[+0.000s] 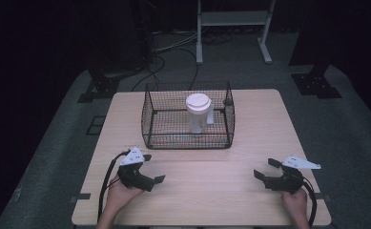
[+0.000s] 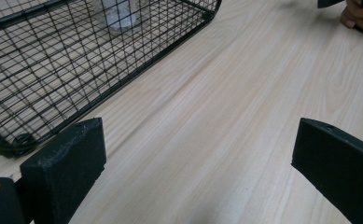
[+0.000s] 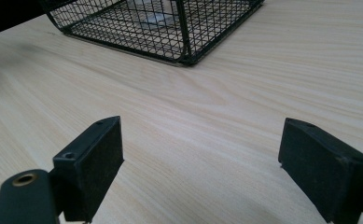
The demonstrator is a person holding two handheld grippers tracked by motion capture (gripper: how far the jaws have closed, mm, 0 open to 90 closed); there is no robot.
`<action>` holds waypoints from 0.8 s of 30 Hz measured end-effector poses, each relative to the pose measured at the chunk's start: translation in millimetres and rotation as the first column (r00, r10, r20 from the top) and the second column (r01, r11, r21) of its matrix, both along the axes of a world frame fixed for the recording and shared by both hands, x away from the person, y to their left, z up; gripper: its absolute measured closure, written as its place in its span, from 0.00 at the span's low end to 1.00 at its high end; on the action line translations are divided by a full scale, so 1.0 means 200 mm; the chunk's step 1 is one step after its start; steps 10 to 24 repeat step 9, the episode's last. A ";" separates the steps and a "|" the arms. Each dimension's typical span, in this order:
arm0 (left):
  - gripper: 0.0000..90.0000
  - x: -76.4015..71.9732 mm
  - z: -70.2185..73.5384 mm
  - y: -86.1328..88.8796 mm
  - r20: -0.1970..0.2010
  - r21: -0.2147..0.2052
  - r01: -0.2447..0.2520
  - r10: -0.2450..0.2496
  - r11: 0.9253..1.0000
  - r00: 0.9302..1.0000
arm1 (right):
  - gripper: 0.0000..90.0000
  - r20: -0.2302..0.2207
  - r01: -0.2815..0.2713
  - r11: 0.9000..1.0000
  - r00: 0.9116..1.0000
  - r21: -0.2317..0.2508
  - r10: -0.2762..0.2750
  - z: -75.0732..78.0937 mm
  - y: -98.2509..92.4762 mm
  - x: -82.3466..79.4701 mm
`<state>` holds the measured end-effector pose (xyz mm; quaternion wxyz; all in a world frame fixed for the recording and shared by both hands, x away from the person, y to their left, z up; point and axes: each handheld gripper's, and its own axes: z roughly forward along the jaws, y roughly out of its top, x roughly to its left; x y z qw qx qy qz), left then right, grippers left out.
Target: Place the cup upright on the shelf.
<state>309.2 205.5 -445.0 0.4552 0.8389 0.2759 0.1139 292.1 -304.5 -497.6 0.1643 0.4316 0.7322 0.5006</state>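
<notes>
Wooden table [image 1: 192, 191] bare near its front edge, left gripper [image 1: 153, 168] and right gripper [image 1: 264, 168] jaws spread, wire basket [image 1: 149, 119] beyond

High view overhead facing forward, gripper views low, sharing basket [image 1: 188, 138]

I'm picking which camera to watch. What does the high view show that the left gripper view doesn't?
The high view alone takes in the white lid of the cup, both tongs, left and right, and the floor. The left gripper view alone brings the wood grain and its own open jaws close. Both share the wire basket, the cup inside and the table.
</notes>
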 end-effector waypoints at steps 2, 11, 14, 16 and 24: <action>0.01 -0.01 -0.02 0.01 -0.001 -0.003 -0.004 0.004 1.000 1.000 | 0.14 0.000 0.000 1.000 1.000 0.000 0.000 0.00 0.00 0.00; 0.00 -0.05 -0.04 0.04 0.055 -0.037 -0.036 0.038 0.999 0.998 | 0.14 0.002 -0.001 1.000 1.000 0.004 0.001 0.00 0.00 0.00; 0.00 -0.05 -0.04 0.04 0.055 -0.037 -0.036 0.038 0.999 0.998 | 0.14 0.002 -0.001 1.000 1.000 0.004 0.001 0.00 0.00 0.00; 0.00 -0.05 -0.04 0.04 0.055 -0.037 -0.036 0.038 0.999 0.998 | 0.14 0.002 -0.001 1.000 1.000 0.004 0.001 0.00 0.00 0.00; 0.00 -0.05 -0.04 0.04 0.055 -0.037 -0.036 0.038 0.999 0.998 | 0.14 0.002 -0.001 1.000 1.000 0.004 0.001 0.00 0.00 0.00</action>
